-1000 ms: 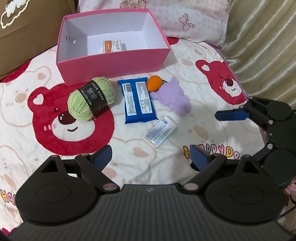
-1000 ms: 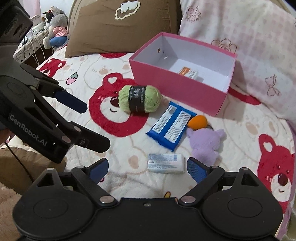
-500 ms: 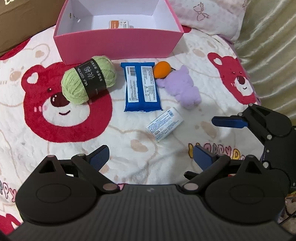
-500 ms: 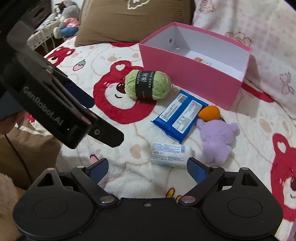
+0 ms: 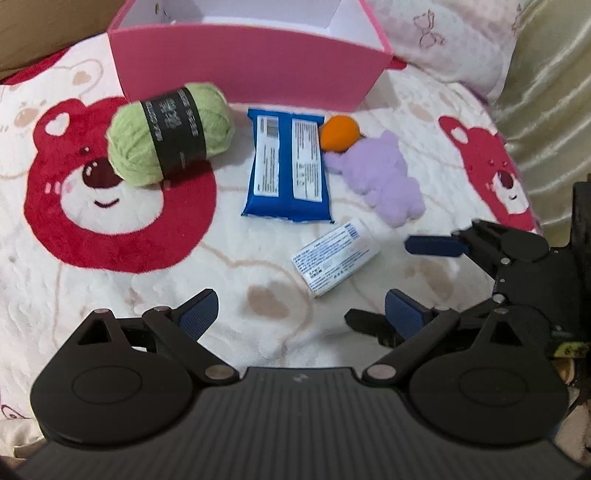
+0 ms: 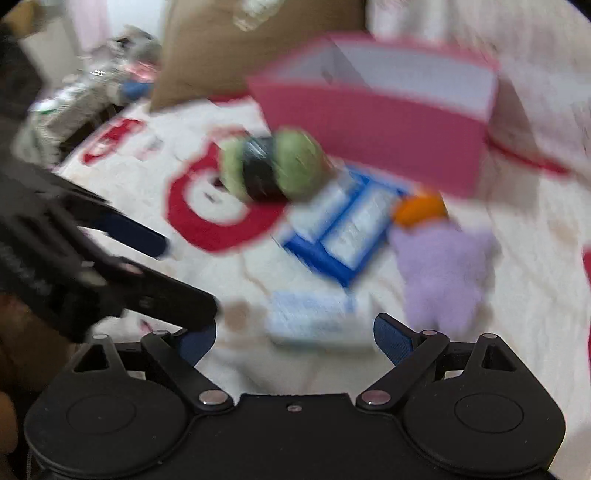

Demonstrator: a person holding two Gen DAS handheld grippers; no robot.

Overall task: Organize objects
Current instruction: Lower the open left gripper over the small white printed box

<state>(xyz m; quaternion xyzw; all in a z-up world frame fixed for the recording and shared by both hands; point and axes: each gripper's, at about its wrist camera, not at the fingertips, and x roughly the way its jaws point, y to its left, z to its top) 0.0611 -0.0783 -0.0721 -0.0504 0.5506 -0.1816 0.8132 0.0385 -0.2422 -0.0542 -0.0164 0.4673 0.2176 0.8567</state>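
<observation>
On the bear-print blanket lie a green yarn ball (image 5: pixel 170 133), a blue packet (image 5: pixel 288 166), an orange ball (image 5: pixel 339 133), a purple plush (image 5: pixel 384 173) and a small white packet (image 5: pixel 334 260). Behind them stands an open pink box (image 5: pixel 251 62). My left gripper (image 5: pixel 301 314) is open, low over the blanket just short of the white packet. My right gripper (image 5: pixel 376 281) comes in from the right beside that packet. In the blurred right wrist view, the right gripper (image 6: pixel 295 338) is open with the white packet (image 6: pixel 314 317) just ahead between its fingers, and the left gripper (image 6: pixel 190 277) crosses at left.
A brown cushion (image 6: pixel 229 55) and a pale pink pillow (image 5: pixel 443 33) lean behind the box. A shiny beige cover (image 5: pixel 546 92) bounds the right side. Soft toys and clutter (image 6: pixel 92 92) sit beyond the blanket's far left edge.
Both grippers have come down toward the blanket, so the objects look larger and nearer. The box's inside has slid out of sight. The right wrist view has blurred with motion.
</observation>
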